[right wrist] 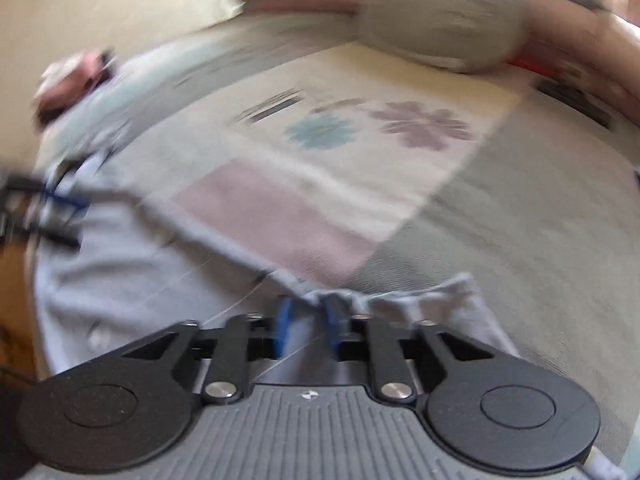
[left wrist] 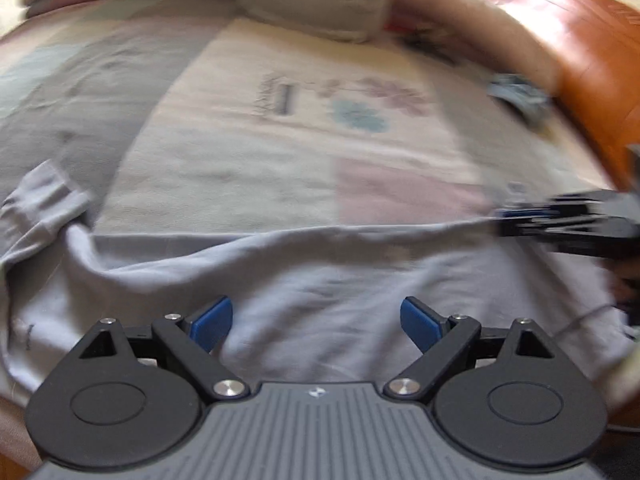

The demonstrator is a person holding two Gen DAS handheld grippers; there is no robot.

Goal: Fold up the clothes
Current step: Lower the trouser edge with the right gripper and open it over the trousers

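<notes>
Because the pale blue shirt (left wrist: 320,280) lies spread on the patterned bedspread (left wrist: 280,152), with a sleeve (left wrist: 44,200) rumpled at its left, it looks light, soft and limp, likely to sag and slide unless held at two points along an edge. The left gripper (left wrist: 316,322) hovers above the cloth with its jaws spread wide, holding nothing. Further right, the right gripper (right wrist: 308,326) is clamped on a bunched fold at the shirt's edge, a sensible place to pinch.

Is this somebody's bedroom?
Probably a bedroom. A flowered bedspread covers a wide soft surface, a grey pillow lies at its far end, and a pale shirt is spread out for folding.
</notes>
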